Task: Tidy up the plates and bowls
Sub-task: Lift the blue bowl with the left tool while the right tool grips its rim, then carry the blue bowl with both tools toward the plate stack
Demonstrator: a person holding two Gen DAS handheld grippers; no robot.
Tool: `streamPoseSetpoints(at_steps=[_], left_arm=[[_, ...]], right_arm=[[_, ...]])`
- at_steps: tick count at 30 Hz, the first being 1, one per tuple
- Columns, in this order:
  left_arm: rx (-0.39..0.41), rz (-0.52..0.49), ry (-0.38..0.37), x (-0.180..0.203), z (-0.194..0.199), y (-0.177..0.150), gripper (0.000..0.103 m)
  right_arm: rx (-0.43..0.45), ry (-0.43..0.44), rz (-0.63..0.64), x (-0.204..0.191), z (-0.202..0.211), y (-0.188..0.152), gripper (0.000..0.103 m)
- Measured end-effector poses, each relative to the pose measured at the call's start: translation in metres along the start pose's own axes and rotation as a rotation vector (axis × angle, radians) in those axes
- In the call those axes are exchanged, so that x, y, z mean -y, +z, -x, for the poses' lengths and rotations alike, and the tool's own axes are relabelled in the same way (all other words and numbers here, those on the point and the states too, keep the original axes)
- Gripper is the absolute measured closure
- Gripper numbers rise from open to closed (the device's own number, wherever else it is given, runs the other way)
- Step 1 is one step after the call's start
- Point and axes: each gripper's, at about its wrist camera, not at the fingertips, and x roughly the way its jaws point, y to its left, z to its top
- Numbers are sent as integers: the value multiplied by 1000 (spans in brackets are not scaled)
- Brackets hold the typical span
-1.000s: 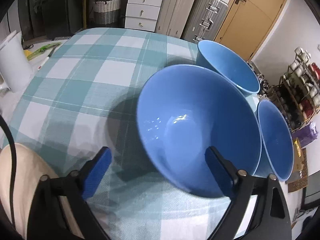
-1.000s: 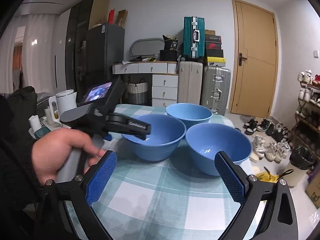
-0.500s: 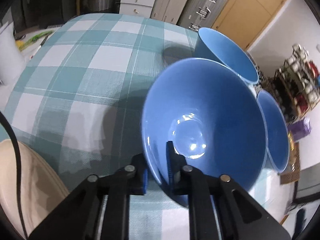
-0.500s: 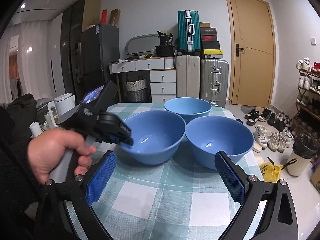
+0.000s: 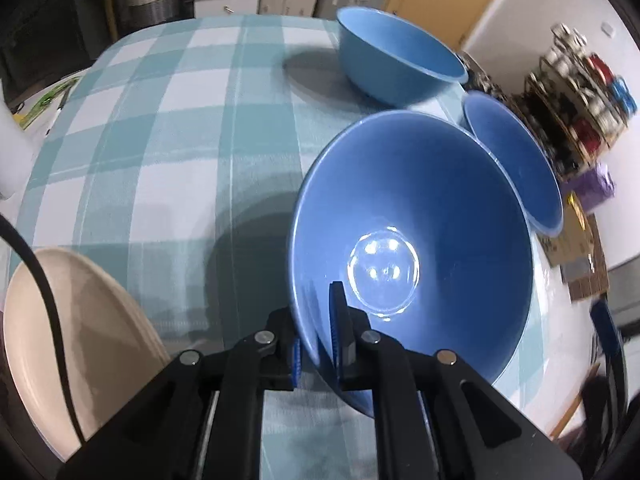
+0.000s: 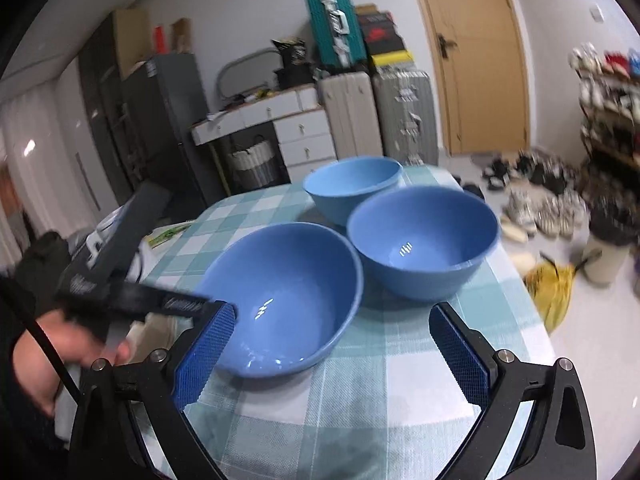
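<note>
Covering most of both frames is the table [image 5: 168,128] with its teal-and-white checked cloth, so that's the biggest thing going on. Next down in size are three plain glossy blue bowls, all the same deep rounded shape. The nearest bowl [image 5: 412,248] fills the lower right of the left wrist view, tipped toward the camera with ceiling lights reflecting in its bottom; in the right wrist view it sits at centre-left, tilted, and looks lifted on its near side. The second bowl [image 6: 424,248] stands upright right of centre in the right wrist view, just beside the tipped one. The third bowl [image 6: 354,186] is upright behind those two, toward the upper middle.

A cream plate [image 5: 76,344] pokes in at the lower left of the left wrist view, near the table's edge.

Left gripper [image 5: 320,340] is pinched tight on the near rim of the tipped bowl, one pad inside and one outside. Right gripper [image 6: 332,360] has its blue pads spread wide at the bottom of its frame, nothing between them, table cloth underneath.
</note>
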Motion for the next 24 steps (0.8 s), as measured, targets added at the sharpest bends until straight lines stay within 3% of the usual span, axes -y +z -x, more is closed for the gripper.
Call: streamPoseSetpoints(at_steps=[5, 10, 11, 15, 19, 21, 24], left_arm=[[-28, -30, 4, 3, 2, -18, 94], [-67, -34, -46, 6, 3, -31, 94], [-64, -36, -50, 8, 4, -31, 94], [-52, -40, -57, 14, 7, -28, 94], [-63, -25, -78, 12, 3, -24, 94], [-66, -17, -83, 11, 1, -22, 94], [-65, -7, -89, 8, 1, -20, 94]], right_arm=[[-97, 11, -176, 29, -15, 0, 3], [-172, 41, -254, 42, -32, -5, 4], [-190, 46, -266, 41, -36, -7, 10], [-303, 76, -306, 35, -64, -16, 54], [-319, 45, -312, 33, -79, -13, 76], [-328, 44, -323, 33, -82, -14, 94], [-345, 55, -353, 36, -84, -15, 98]])
